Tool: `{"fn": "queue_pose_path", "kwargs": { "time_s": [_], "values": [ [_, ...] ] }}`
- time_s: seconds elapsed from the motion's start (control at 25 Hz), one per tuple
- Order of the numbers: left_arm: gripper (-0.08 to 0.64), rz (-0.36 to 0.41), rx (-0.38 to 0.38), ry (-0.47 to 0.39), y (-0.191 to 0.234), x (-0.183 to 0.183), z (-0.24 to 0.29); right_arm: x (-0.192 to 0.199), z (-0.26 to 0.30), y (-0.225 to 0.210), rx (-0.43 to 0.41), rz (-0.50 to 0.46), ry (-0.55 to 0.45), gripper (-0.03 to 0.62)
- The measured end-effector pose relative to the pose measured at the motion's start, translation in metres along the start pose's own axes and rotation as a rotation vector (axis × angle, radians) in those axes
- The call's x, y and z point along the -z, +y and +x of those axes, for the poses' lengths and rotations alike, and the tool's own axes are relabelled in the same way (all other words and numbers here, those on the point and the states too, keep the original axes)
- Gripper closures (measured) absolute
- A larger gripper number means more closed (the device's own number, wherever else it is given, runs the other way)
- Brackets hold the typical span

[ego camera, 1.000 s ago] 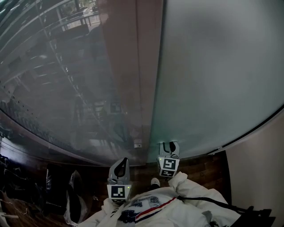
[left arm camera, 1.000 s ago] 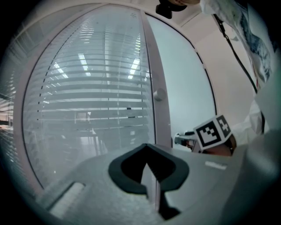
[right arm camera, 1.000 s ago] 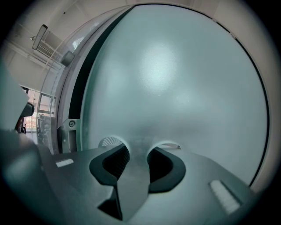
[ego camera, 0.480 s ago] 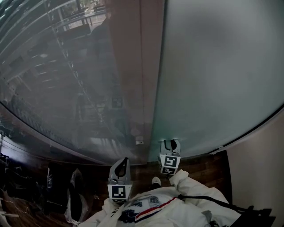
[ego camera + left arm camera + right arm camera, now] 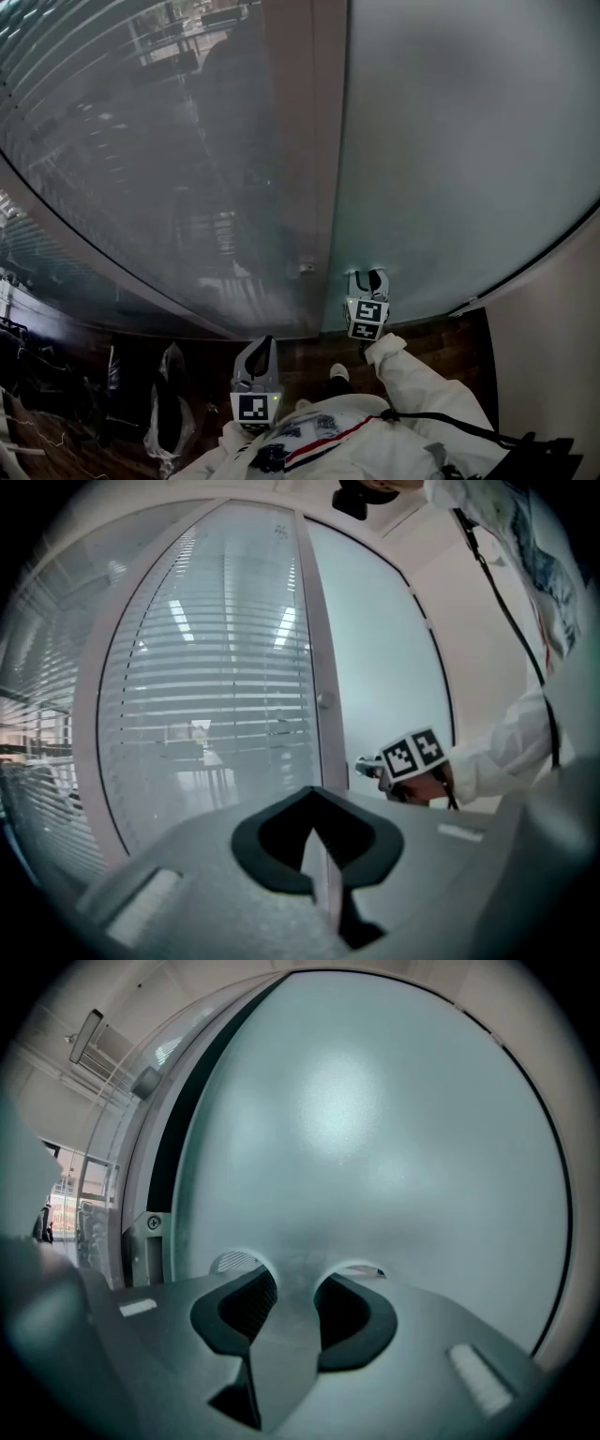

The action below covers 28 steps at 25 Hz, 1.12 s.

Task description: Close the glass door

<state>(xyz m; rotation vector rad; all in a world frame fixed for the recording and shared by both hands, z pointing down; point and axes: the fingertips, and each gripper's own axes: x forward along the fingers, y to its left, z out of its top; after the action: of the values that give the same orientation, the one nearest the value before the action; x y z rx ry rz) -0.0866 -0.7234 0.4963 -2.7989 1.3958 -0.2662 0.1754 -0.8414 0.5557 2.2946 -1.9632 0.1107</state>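
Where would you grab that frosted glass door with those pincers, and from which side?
Probably the upright edge next to the frame: the glass door is a flat pane with no handle showing, and a dark gap beside that edge leaves room. Come from the frame side, one jaw on each face.

Slatted blinds hang above a dark wooden floor.

The right gripper, jaws apart with nothing between them, has its tips right up against the frosted door, with a screwed metal bracket at the door's left edge.
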Motion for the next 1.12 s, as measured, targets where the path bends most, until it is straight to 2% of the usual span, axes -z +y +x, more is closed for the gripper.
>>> {"fn": "queue_pose_path", "kwargs": {
  "time_s": [0.16,0.36,0.4,0.48,0.56,0.68,0.8,0.96,1.12],
  "values": [
    [0.558,-0.008,-0.015,0.013,0.004,0.001,-0.038,0.004,0.002,-0.002,0.008,0.002,-0.001,0.462],
    [0.558,-0.018,-0.04,0.044,0.01,0.043,-0.084,0.001,-0.029,-0.01,0.004,0.012,0.06,0.441],
    [0.558,-0.025,-0.04,0.055,0.011,0.049,-0.09,0.002,-0.043,-0.011,0.017,0.007,0.055,0.454],
    [0.558,-0.042,-0.03,0.071,0.009,0.055,-0.097,0.006,-0.074,-0.012,0.043,-0.015,0.05,0.528],
    [0.558,-0.063,-0.007,0.078,0.003,0.053,-0.097,0.012,-0.107,-0.015,0.046,0.0,0.071,0.573],
    [0.558,-0.061,0.024,0.044,-0.009,0.053,-0.092,0.026,-0.156,-0.019,0.017,0.064,0.112,0.586],
    [0.558,-0.058,0.03,0.019,-0.018,0.041,-0.091,0.039,-0.194,-0.014,-0.017,0.087,0.142,0.586],
    [0.558,-0.043,0.004,0.007,-0.021,0.042,-0.099,0.049,-0.214,-0.001,-0.083,0.119,0.16,0.586],
    [0.558,-0.052,-0.011,0.024,-0.034,0.043,-0.116,0.051,-0.231,-0.014,-0.08,0.133,0.16,0.586]
  ]
}}
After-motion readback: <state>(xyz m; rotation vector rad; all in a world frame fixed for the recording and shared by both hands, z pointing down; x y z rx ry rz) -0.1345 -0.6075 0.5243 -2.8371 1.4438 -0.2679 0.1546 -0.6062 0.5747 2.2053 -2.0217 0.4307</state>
